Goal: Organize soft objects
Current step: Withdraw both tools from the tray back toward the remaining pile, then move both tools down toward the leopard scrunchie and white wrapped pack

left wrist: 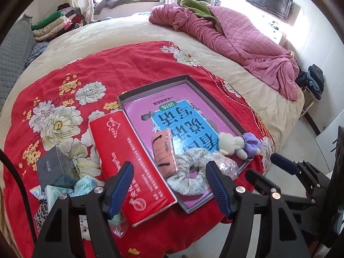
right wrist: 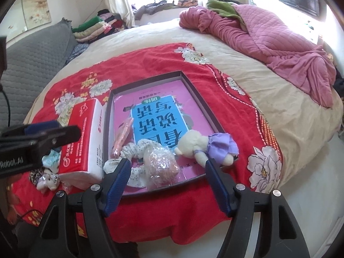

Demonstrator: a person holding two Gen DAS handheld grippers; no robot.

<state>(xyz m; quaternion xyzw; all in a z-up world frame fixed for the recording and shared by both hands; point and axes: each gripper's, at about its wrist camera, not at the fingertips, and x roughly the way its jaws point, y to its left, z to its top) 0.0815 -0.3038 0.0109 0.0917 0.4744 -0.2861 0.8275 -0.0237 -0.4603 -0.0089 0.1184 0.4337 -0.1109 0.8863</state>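
Note:
A shallow dark box (left wrist: 154, 83) (right wrist: 148, 78) lined with a pink and blue book lies on the red floral blanket (left wrist: 64, 75). In it lie an orange striped piece (left wrist: 163, 152), a floral scrunchie (left wrist: 189, 176) (right wrist: 133, 150), a clear crinkly bag (right wrist: 161, 163) and a cream plush doll in a purple dress (left wrist: 236, 144) (right wrist: 204, 148) on the box's right rim. My left gripper (left wrist: 169, 172) is open above the box's near left corner. My right gripper (right wrist: 167, 167) is open above the bag and scrunchie. Both are empty.
A red tissue pack (left wrist: 129, 167) (right wrist: 83, 137) lies left of the box. Small tissue packets (left wrist: 60, 191), a grey box (left wrist: 53, 167) and a small plush (right wrist: 47, 181) lie further left. A pink quilt (left wrist: 236, 36) is heaped at the bed's far right.

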